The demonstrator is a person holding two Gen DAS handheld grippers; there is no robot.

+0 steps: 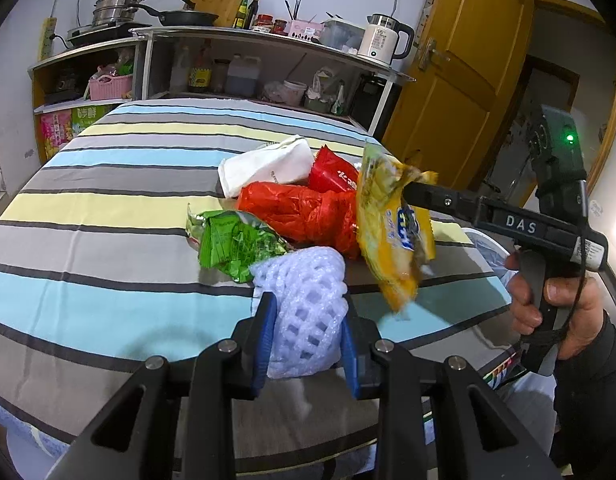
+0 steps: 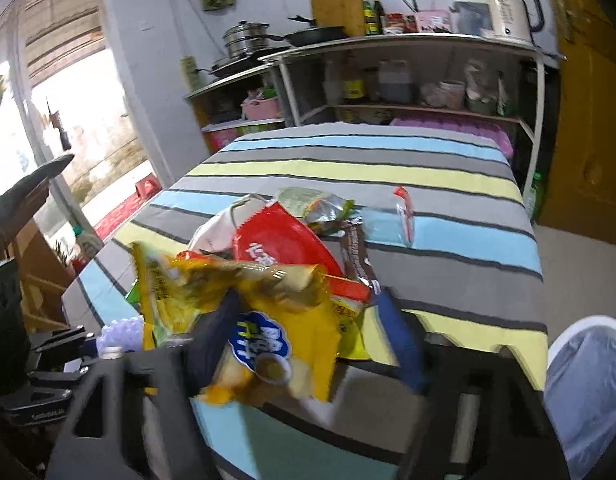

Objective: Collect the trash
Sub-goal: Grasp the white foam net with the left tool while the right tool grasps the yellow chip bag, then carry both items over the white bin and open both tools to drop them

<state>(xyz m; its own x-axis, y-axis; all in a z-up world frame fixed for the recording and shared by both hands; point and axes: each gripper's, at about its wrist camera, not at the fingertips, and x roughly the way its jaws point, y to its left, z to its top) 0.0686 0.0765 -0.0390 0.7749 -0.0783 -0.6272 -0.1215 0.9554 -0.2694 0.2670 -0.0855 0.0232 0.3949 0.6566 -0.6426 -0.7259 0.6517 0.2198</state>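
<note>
My left gripper point(image 1: 308, 312) is shut on a white foam fruit net point(image 1: 303, 300), held just above the striped tablecloth point(image 1: 87, 208). My right gripper point(image 1: 404, 192) comes in from the right and holds a yellow snack bag point(image 1: 392, 232) that hangs in the air. In the right wrist view the bag point(image 2: 275, 320) lies across the blurred fingers point(image 2: 400, 340), which look spread apart. On the table lie a green wrapper point(image 1: 235, 244), a red plastic bag point(image 1: 303, 212), a red packet point(image 1: 334, 174) and a white paper bag point(image 1: 267, 164).
A bin with a pale liner point(image 2: 588, 384) stands below the table's right edge. More wrappers point(image 2: 388, 220) lie further back on the table. Shelves with pots, bottles and a kettle point(image 1: 384, 40) stand behind. A yellow door point(image 1: 460, 72) is at the right.
</note>
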